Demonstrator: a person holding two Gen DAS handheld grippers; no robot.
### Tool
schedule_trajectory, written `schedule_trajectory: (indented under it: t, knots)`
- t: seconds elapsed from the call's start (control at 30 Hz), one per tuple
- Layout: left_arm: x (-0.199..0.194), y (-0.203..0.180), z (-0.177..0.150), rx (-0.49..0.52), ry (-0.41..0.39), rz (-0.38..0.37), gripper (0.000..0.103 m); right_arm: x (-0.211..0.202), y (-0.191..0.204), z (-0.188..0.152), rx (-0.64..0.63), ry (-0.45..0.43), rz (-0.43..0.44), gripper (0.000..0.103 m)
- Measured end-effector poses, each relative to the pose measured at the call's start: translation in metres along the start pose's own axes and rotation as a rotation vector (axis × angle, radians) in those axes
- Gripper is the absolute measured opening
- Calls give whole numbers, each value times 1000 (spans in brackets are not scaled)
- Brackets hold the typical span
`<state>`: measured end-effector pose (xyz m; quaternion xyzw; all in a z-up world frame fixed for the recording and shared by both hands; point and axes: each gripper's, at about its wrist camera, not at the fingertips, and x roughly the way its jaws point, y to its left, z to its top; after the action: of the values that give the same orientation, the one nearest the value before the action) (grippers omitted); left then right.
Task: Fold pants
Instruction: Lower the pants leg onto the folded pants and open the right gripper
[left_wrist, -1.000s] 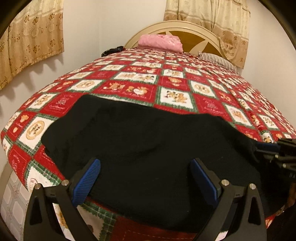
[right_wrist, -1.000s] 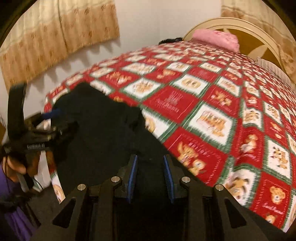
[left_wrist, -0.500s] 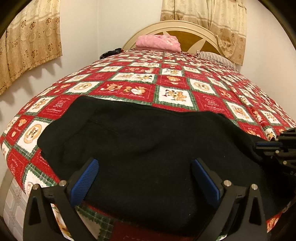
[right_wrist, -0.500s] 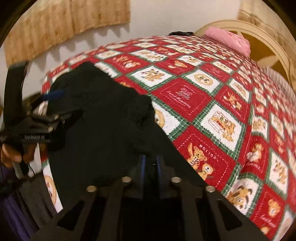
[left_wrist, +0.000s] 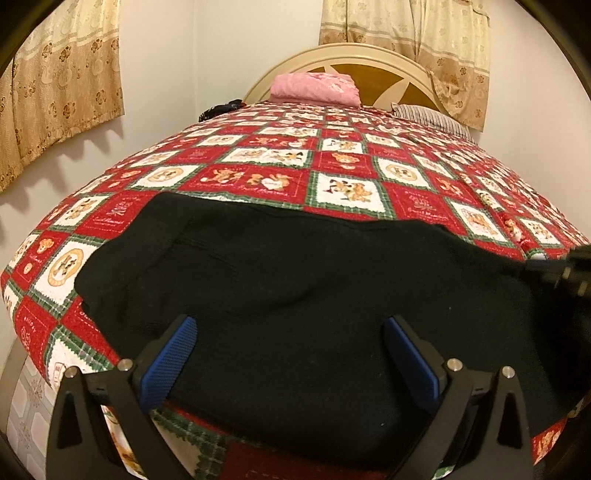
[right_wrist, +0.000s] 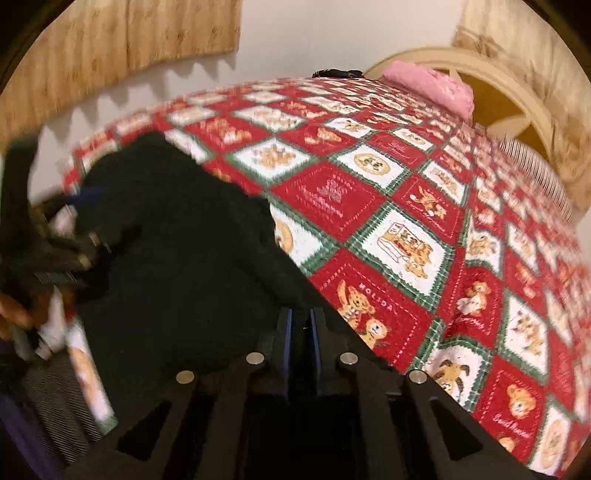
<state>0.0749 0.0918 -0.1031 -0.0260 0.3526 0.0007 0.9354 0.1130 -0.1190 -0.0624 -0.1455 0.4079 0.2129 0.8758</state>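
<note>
Black pants (left_wrist: 295, 280) lie spread across the near end of the bed on a red, white and green patchwork quilt (left_wrist: 343, 166). My left gripper (left_wrist: 291, 350) is open and empty, its blue pads wide apart just above the near edge of the pants. My right gripper (right_wrist: 300, 332) is shut on the right end of the pants (right_wrist: 177, 266), with black cloth pinched between the blue pads. The right gripper shows at the right edge of the left wrist view (left_wrist: 565, 271). The left gripper shows blurred at the left of the right wrist view (right_wrist: 55, 240).
A pink folded cloth (left_wrist: 314, 85) lies by the cream headboard (left_wrist: 354, 62). A striped pillow (left_wrist: 432, 118) is at the far right and a dark item (left_wrist: 219, 108) at the far left. Curtains (left_wrist: 59, 81) hang on the walls. Tiled floor (left_wrist: 26, 417) shows below left.
My right gripper has closed on the right end of the pants and moved in over them. My left gripper has stayed open and dropped slightly closer to the cloth.
</note>
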Motion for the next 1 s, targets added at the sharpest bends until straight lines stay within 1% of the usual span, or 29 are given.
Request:
schedule_trajectory:
  t: [0.07, 0.13, 0.2, 0.3, 0.33, 0.37, 0.43, 0.5, 0.53, 0.6, 0.63, 0.67, 0.7, 0.77, 0.87, 0.93, 1.0]
  knots:
    - [0, -1, 0, 0, 1, 3, 103, -7, -13, 7, 106, -42, 74, 12]
    - [0, -1, 0, 1, 1, 2, 103, -8, -20, 15, 176, -74, 113, 12]
    - [0, -1, 0, 1, 4, 0, 103, -1, -15, 23, 183, -79, 118, 12]
    - [1, -1, 0, 1, 4, -1, 103, 13, 1, 33, 165, -70, 152, 12]
    - [1, -1, 0, 1, 4, 0, 103, 19, 8, 36, 155, -57, 148, 12]
    - [1, -1, 0, 2, 4, 0, 103, 29, 14, 39, 145, -22, 126, 12]
    - [1, -2, 0, 9, 2, 6, 103, 56, 22, 44, 133, 83, 82, 12]
    - [1, -2, 0, 5, -1, 7, 103, 65, 23, 53, 153, 70, 77, 12]
    - [1, -2, 0, 4, -1, 9, 103, 70, 24, 59, 154, 76, 61, 12]
    - [1, -2, 0, 4, 1, 8, 103, 78, 26, 72, 145, 63, -10, 12]
    - [1, -2, 0, 3, 1, 8, 103, 84, 26, 77, 143, 62, -25, 12]
    - [1, -2, 0, 2, -1, 7, 103, 86, 23, 80, 156, 38, -31, 12]
    - [1, -2, 0, 2, -1, 4, 103, 83, 19, 83, 169, 5, -32, 12]
    - [1, -2, -1, 4, -3, 2, 103, 60, 2, 85, 228, -99, 5, 12]
    - [1, -2, -1, 2, -1, 3, 103, 9, -33, 79, 324, -228, 36, 12]
    - [0, -2, -1, 1, 2, 1, 103, -23, -54, 69, 353, -272, 15, 12]
    - [-1, -3, 1, 8, 10, -1, 103, -47, -71, 53, 366, -268, -21, 12]
